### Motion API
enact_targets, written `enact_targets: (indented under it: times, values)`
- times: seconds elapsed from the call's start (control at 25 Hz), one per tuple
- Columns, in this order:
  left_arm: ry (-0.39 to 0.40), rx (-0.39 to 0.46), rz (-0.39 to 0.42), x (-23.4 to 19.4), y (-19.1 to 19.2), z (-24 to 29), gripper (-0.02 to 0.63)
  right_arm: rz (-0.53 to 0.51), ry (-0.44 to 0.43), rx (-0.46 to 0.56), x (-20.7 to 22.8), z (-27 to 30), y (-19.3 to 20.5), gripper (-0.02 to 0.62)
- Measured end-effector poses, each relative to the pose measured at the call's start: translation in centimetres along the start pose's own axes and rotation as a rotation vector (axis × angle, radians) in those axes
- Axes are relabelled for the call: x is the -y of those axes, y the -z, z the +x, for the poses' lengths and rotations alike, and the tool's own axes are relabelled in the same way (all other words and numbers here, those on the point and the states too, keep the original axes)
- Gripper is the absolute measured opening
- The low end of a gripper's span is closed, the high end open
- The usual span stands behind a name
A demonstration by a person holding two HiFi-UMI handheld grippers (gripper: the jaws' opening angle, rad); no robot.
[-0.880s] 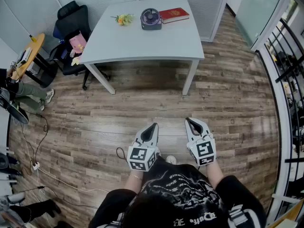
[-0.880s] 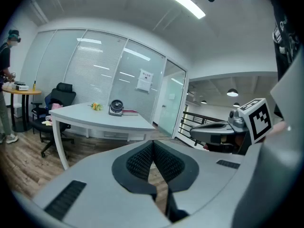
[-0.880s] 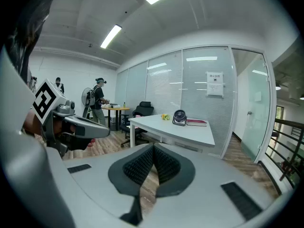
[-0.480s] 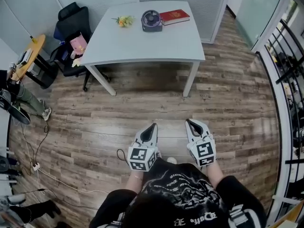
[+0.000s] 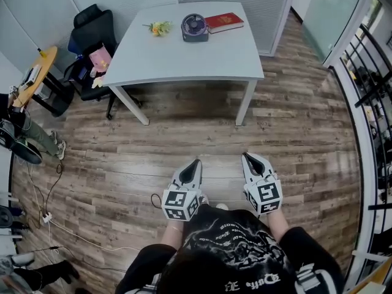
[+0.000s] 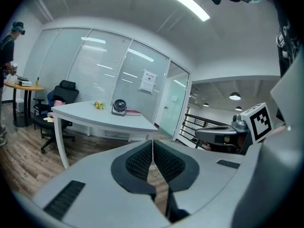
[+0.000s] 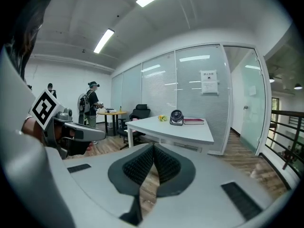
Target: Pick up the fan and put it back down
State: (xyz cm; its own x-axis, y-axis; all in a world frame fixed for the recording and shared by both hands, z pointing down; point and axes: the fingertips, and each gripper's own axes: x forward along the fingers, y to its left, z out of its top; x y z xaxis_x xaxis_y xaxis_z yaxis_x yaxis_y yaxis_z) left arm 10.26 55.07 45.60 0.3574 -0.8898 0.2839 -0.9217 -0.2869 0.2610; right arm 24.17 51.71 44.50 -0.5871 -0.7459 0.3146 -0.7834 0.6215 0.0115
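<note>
Wood-plank floor (image 5: 153, 158) stretches between the person and a white bench on the far side of the glass-walled office. Both tools are held low in front of the person's body, side by side. The left gripper (image 5: 195, 163) has its jaws clenched together with nothing between them. The right gripper (image 5: 248, 157) is the same, pads pressed flat on each other and empty. Both point out over bare floor toward the bench (image 5: 184, 57), well apart from it.

Near the bench's far edge stands the fan (image 5: 194, 27), a small round dark desk fan, upright on a squat base. A red book (image 5: 223, 21) lies just beside it on one side, and a little bunch of flowers (image 5: 160, 27) lies near it on the other. I'd judge the fan light and rigid, likely plastic, with a grille that could flex or snag. The base or the outer ring looks the safest hold, once the jaws are opened. An office chair (image 5: 92, 29) sits at the bench's left end.
</note>
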Motion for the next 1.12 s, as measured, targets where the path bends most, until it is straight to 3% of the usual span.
enact_targets:
  times: [0.12,0.2,0.36,0.48,0.6,0.72,1.12]
  values:
    - [0.019,0.007,-0.018,-0.1,-0.1,0.0,0.042,0.023,-0.004,0.012,-0.2,0.0,0.0,0.011]
    - [0.031,0.009,-0.022,-0.1,-0.3,0.1,0.119,0.04,-0.009,0.027,-0.2,0.0,-0.2,0.011]
    - [0.033,0.0,-0.029,-1.1,-0.4,0.4,0.18,0.049,0.009,0.034,0.0,0.3,-0.4,0.009]
    - [0.028,0.001,-0.033,-2.2,-0.7,0.6,0.269,0.041,0.028,0.029,-0.1,0.8,-0.4,0.018]
    - [0.032,0.001,-0.019,-3.2,-1.0,0.8,0.287,0.035,0.036,0.017,-0.3,1.7,-0.4,0.072]
    - [0.043,-0.006,-0.007,-4.4,-1.4,1.1,0.291,0.028,0.022,0.009,-1.1,2.9,-0.8,0.17]
    - [0.069,-0.045,0.033,-7.2,-1.2,1.9,0.325,0.012,0.042,-0.015,-2.3,5.5,-0.8,0.245]
